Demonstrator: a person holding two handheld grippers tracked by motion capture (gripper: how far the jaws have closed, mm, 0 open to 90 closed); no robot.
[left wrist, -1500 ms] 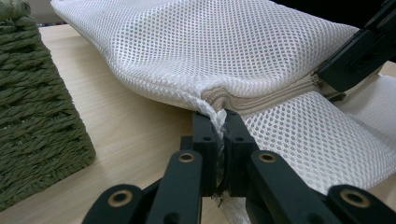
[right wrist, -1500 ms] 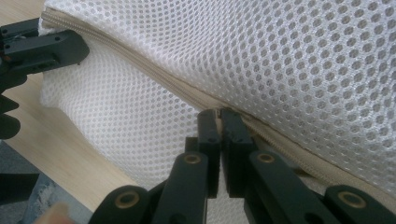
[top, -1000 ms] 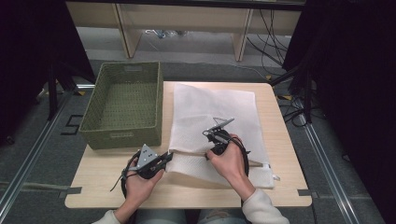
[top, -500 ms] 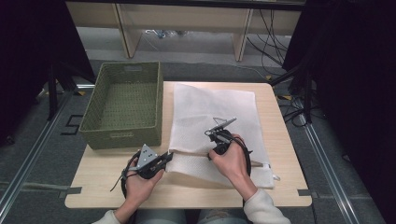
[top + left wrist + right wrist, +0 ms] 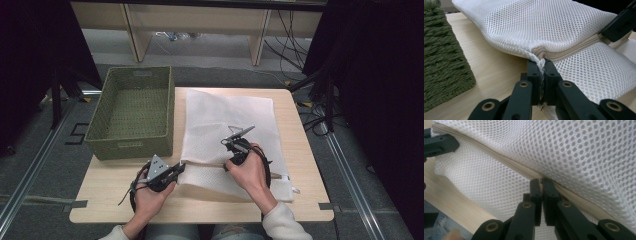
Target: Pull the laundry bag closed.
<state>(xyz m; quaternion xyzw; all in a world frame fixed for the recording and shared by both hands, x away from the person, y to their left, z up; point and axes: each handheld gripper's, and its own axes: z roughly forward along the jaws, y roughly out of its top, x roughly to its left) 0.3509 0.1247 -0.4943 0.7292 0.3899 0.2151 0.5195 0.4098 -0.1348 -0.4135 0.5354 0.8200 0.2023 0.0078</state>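
A white mesh bag (image 5: 230, 115) lies flat on the wooden table (image 5: 110, 192), with a beige zipper (image 5: 574, 50) running across its near part. My left gripper (image 5: 181, 168) is shut on the bag's left corner at the zipper's end (image 5: 542, 66). My right gripper (image 5: 227, 162) is farther along the same zipper and is shut on the beige strip (image 5: 540, 182); whether it pinches the slider I cannot tell. In the left gripper view the right gripper (image 5: 619, 23) sits at the far end of the zipper. In the right gripper view the left gripper (image 5: 439, 143) is at the upper left.
An empty green woven basket (image 5: 132, 145) stands at the table's left, right beside the bag and close to the left gripper (image 5: 441, 57). Bare tabletop lies in front of both hands. Shelving legs and cables are on the floor beyond the table.
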